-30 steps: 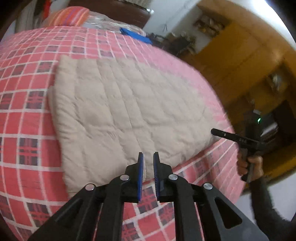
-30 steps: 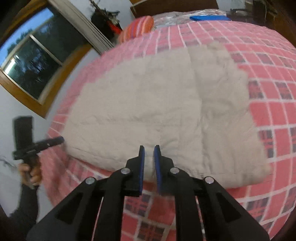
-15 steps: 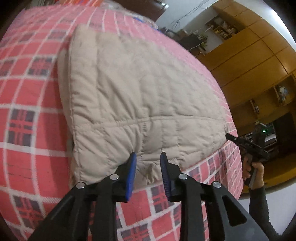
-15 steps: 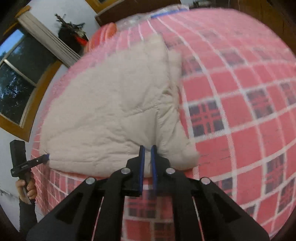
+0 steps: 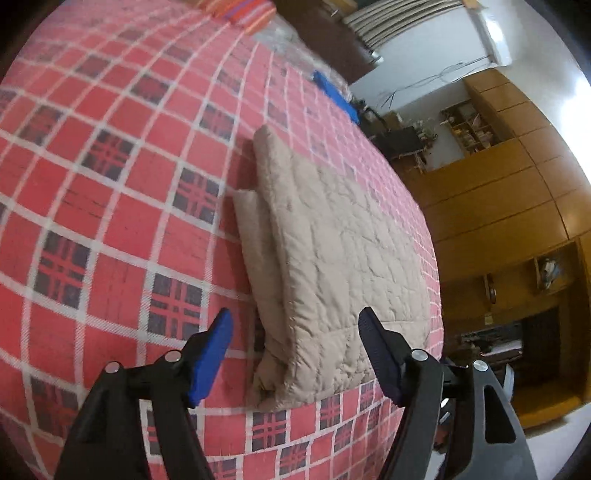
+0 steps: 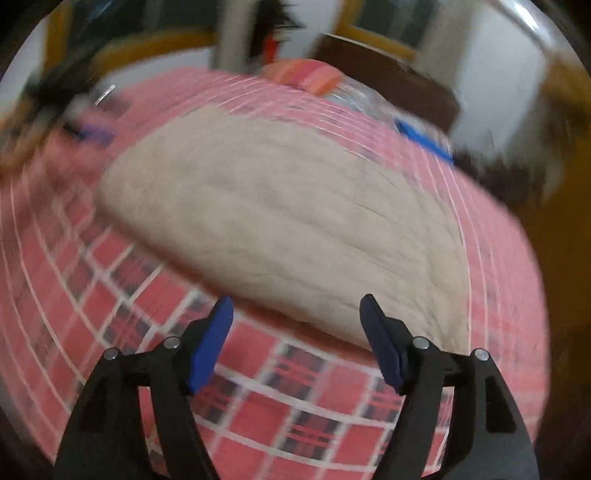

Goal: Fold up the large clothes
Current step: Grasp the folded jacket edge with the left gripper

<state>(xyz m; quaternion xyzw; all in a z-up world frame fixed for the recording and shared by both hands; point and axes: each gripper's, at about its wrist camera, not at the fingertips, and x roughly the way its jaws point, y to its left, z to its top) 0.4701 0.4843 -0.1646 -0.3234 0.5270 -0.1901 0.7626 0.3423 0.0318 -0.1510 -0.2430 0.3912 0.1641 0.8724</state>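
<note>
Fingers on both tools have spread since half a second ago: the left gripper, whose blue pads stood narrowly apart at the near hem of the beige quilted padded garment, now has them wide apart with nothing between, and the right gripper, whose pads were almost together at the garment's near corner, now stands wide apart and empty too. The garment lies folded into a thick rectangle on the red-and-pink checked bedspread, close to the bed's near edge, with a narrower folded layer sticking out along its left side in the left wrist view. That view has swung so the garment runs away from the camera, its near corner sitting just beyond the gap between the pads. The right wrist view is heavily smeared by motion, so only the pale mass of the garment and the check pattern can be made out. Counted: one garment, one bedspread, two grippers, one striped orange pillow at the far end of the bed, one flat blue object near it. Both tools hover just above the bedspread, tilted downward toward the garment's near edge without touching it.
</note>
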